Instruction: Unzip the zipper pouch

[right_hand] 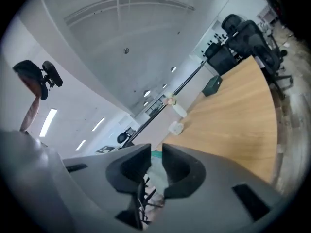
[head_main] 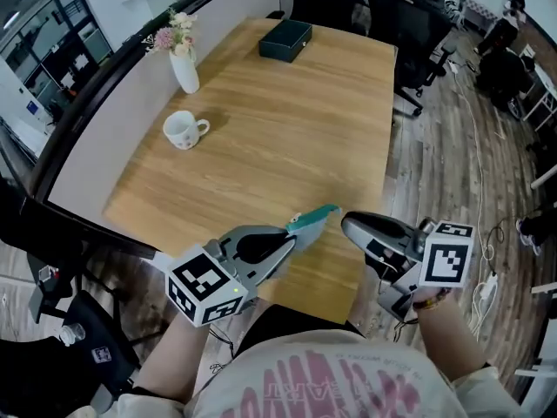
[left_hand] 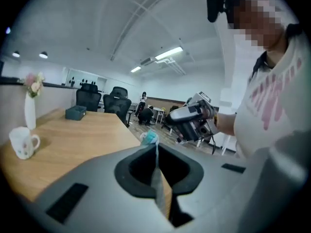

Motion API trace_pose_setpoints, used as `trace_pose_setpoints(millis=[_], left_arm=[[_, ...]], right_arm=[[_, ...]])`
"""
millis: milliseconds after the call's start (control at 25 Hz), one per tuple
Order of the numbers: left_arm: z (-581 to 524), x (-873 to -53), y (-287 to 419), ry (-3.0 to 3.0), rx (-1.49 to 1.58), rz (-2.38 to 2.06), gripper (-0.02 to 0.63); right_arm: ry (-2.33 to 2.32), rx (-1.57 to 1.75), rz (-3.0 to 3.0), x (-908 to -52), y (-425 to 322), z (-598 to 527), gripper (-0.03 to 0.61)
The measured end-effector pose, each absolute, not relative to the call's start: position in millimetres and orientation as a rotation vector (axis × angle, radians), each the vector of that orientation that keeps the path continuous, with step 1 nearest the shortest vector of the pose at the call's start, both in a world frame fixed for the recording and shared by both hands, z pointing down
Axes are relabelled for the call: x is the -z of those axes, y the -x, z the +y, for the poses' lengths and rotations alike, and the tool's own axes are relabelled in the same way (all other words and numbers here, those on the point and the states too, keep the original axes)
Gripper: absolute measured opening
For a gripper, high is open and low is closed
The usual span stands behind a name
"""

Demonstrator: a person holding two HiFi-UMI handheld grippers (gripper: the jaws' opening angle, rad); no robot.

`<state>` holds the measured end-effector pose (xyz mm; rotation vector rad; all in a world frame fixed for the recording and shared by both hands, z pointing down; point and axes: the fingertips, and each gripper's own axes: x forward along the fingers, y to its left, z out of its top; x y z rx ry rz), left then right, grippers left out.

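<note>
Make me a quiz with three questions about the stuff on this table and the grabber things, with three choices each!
1. What colour is the pouch?
A red
B teal
C yellow

2. What are the jaws of the left gripper doing?
A shut on the pouch
B wide open and empty
C shut on nothing

3. Where is the mug?
A on top of the pouch
B between the left gripper's jaws
C on the table, near the vase

Answers:
1 B: teal fabric sticks out past the jaws in the head view.
2 A: the left gripper view shows the jaws together with the pouch's edge pinched between them.
3 C: the mug stands on the wood close to the white vase, not touching it.
</note>
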<state>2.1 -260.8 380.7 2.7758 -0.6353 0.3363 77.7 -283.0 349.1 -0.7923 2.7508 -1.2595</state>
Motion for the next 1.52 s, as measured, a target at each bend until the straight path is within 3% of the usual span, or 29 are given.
trace_pose_setpoints(millis=[240, 320, 520, 800, 840, 1120, 1520], left_arm=[[-211, -369, -8, -2.919, -0.565, -0.754, 0.009], [-199, -368, -14, -2.947, -0.609, -0.771, 0.009], [-181, -362, -18, -3.004, -0.682, -0.843, 0.01], [-171, -359, -25, -3.11, -0.899, -0.837, 0.009], [-170, -360, -26, -3.13, -0.94, -0.815, 0.009], [-157, -370, -28, -3.23, -1.213, -0.596, 0.009], [-153, -382, -26, -3.25, -1.523, -0.408, 0.009]], right_arm=[[0.493, 1.352, 2.906, -351, -38, -245, 0.191], [0.459, 1.422, 2.973, -359, -30, -234, 0.215], [0.432, 1.415, 3.033, -358, -19, -214, 0.212], [0.348, 1.216, 3.123, -338, -17, -200, 0.165], [0.341, 1.217, 3.13, -339, -19, -200, 0.132], [0.193, 1.48, 3.018, -349, -20, -193, 0.143], [0.196, 1.623, 2.944, -358, -14, -192, 0.072]])
